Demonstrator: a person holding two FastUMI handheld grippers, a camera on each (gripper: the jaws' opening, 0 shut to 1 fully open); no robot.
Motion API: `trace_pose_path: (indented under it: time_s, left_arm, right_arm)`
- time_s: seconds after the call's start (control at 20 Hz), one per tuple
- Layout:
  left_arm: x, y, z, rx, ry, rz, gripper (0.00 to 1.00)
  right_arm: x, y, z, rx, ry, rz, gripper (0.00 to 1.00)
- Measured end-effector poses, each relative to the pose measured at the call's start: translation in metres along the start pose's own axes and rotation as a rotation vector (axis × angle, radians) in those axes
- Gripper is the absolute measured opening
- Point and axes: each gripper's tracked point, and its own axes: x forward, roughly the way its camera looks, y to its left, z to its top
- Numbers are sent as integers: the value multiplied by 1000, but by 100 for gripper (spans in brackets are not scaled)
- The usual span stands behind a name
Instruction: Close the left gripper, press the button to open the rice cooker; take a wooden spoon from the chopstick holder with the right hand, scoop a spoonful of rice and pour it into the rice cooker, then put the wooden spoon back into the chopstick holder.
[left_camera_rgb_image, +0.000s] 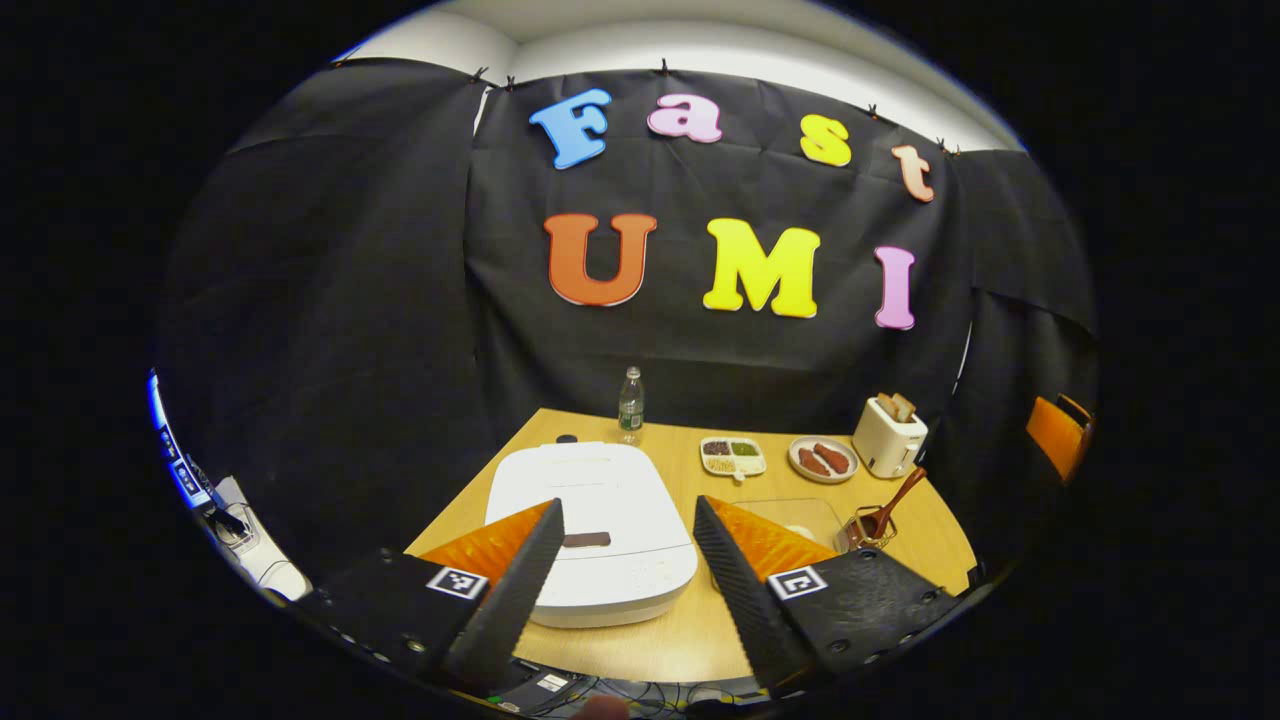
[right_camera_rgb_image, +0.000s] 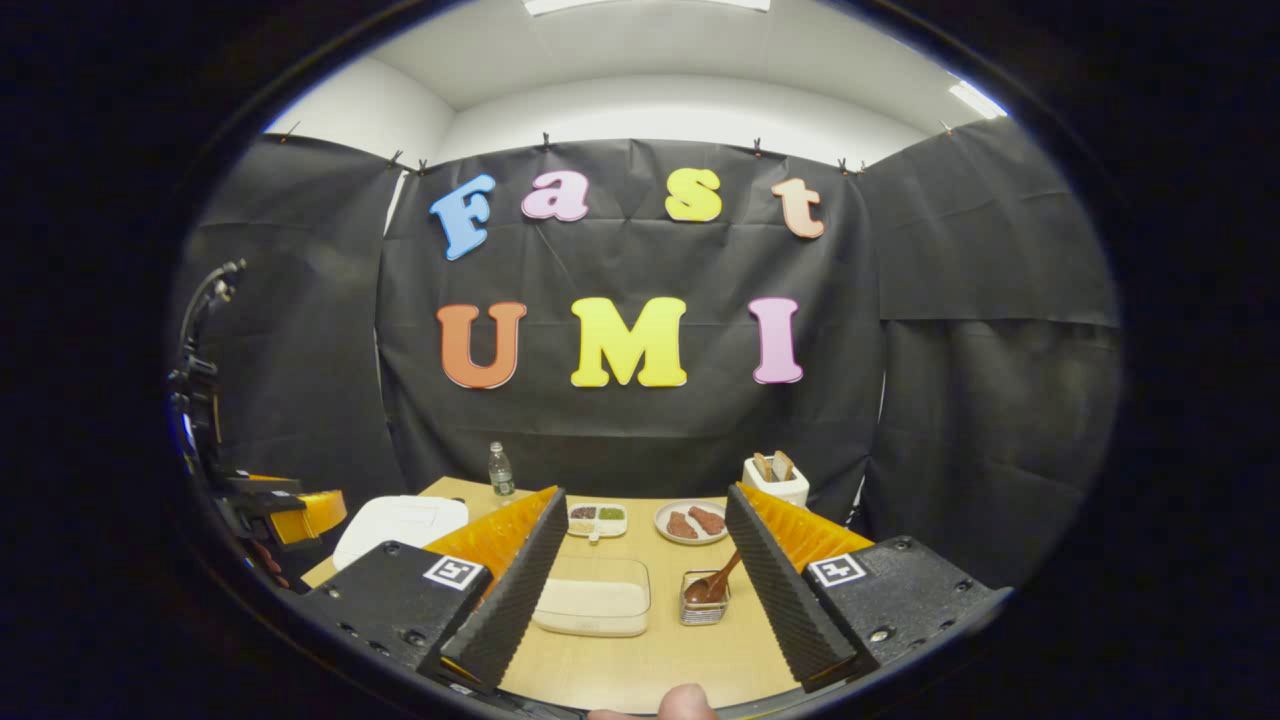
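The wooden desk (right_camera_rgb_image: 640, 660) carries, at its left side, the white rice cooker (left_camera_rgb_image: 600, 530) with its lid down and a dark button (left_camera_rgb_image: 586, 540) on top near the front. To its right lie a clear container of rice (right_camera_rgb_image: 592, 606) and the chopstick holder (right_camera_rgb_image: 705, 606), from which the wooden spoon (right_camera_rgb_image: 722, 580) leans up to the right. The left hand-held gripper (left_camera_rgb_image: 625, 570) hangs above the cooker's front and the right hand-held gripper (right_camera_rgb_image: 640, 590) above the desk's near edge, each with its 2 fingers spread wide and gripping nothing.
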Motion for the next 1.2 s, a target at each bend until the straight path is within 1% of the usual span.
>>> trace_pose_path:
  time_s: [0.05,0.1,0.15,0.2,0.25,0.3,0.35,0.4,0.5,0.55,0.6,0.65,0.75,1.0,1.2]
  left_arm:
    - [10,6,-5,11,44,11,76]
    - [20,13,-14,9,102,21,57]
    - [27,15,-19,0,156,20,49]
    - [34,15,-27,-12,196,6,39]
    - [42,19,-31,-24,229,6,34]
    - [48,24,-35,-28,260,6,17]
    - [54,23,-41,-37,299,-12,8]
    - [59,22,-47,-43,334,-34,5]
    - [69,22,-55,-70,390,-72,4]
    - [81,20,-62,-95,401,-81,3]
    - [80,20,-58,-117,421,-103,0]
    - [88,19,-64,-138,446,-110,0]
    - [97,23,-74,-161,489,-103,0]
    - [110,27,-92,-197,548,-103,0]
    - [112,28,-94,-201,541,-106,0]
  right_arm:
    - [5,-4,-2,6,7,0,99]
    - [8,-9,-3,11,10,-1,100]
    - [12,-14,-4,15,9,-3,100]
    - [15,-19,-5,15,11,-8,100]
    - [18,-24,-8,17,15,-13,100]
    - [22,-28,-10,20,22,-19,100]
    - [25,-32,-12,26,27,-24,100]
    - [27,-36,-13,30,30,-31,99]
    - [32,-43,-15,34,37,-44,100]
    - [34,-46,-17,35,40,-48,100]
    - [36,-48,-18,37,43,-51,100]
    - [38,-50,-20,37,47,-55,100]
    - [43,-54,-24,36,57,-63,100]
    - [54,-56,-32,32,95,-64,99]
    - [60,-47,-36,19,111,-50,99]
